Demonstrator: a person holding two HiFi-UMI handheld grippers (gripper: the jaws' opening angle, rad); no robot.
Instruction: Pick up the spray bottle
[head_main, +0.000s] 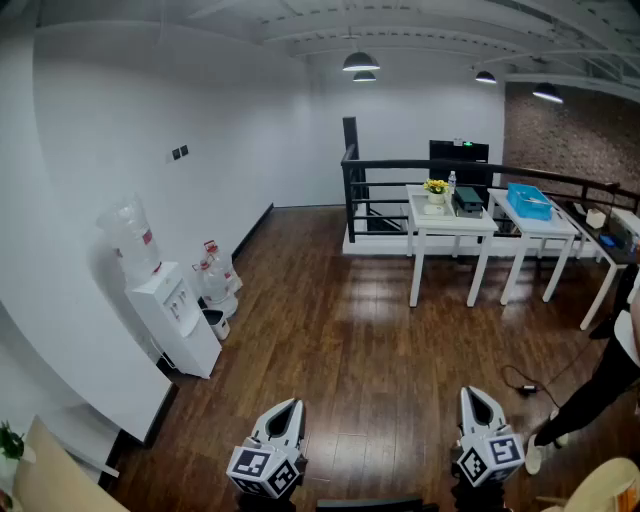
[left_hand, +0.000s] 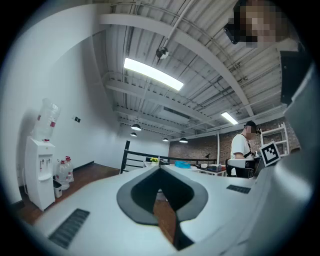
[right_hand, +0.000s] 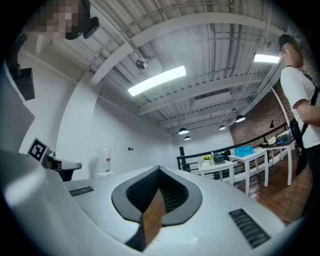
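At the bottom of the head view, the left gripper (head_main: 289, 404) and the right gripper (head_main: 471, 393) are side by side over the wooden floor (head_main: 380, 340), and both point toward the far end of the room. In the left gripper view its 2 fingers (left_hand: 95, 205) are pressed together at the tips and hold nothing. In the right gripper view the fingers (right_hand: 225, 200) also meet at the tips, with nothing between them. Well apart from both grippers, a white desk (head_main: 450, 223) stands in front of a black railing (head_main: 395, 163). On this desk there is a pot of yellow flowers (head_main: 435, 190), a dark box (head_main: 468, 200) and, between them, a small bottle (head_main: 452, 181). It is perhaps the spray bottle, but it is too small to be sure. The next desk (head_main: 545, 226) carries a blue tray (head_main: 528, 200). A water dispenser (head_main: 175, 320) stands by the left wall. A person (head_main: 605, 375) stands at the right edge.
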